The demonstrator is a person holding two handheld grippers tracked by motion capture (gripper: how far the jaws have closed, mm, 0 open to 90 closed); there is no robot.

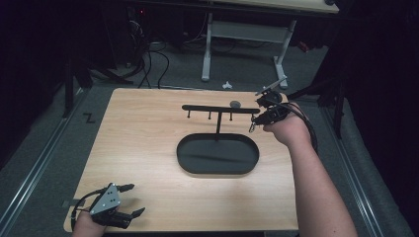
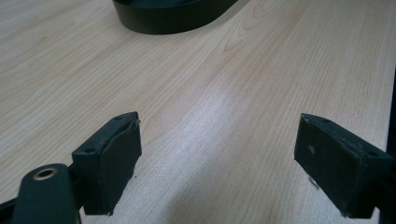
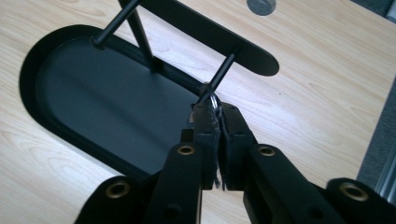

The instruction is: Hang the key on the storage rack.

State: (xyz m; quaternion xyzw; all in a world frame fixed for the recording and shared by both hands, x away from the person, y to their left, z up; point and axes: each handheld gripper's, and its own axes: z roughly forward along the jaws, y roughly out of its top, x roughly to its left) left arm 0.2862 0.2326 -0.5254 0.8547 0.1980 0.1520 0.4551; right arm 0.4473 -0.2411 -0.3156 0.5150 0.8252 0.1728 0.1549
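a small ring (image 3: 213, 100) of thin metal is pinched in the right tool (image 3: 217, 122). its jaws are squeezed tight on it, right at the tip of the end peg (image 3: 219, 74). that peg hangs down from the right end of the black bar (image 3: 210, 35) of a stand. it looks like the ring is being hooked on the peg or taken off it; i cannot tell which. holding it by its lower part leaves the top of the ring free for the peg.

the stand has a thin post (image 1: 219, 126) that rises from an oval black tray (image 1: 218, 170). the tray sits in the middle of the counter (image 1: 143, 143), a bit toward the right edge. more pegs hang along the bar, and they look bare.

a small grey round thing (image 1: 235, 104) lies on the counter behind the bar, near the far edge.

the left tool (image 1: 132, 200) rests at the near left corner of the counter, well apart from the stand. its jaws are spread wide with nothing between them, likely just waiting out of the way.
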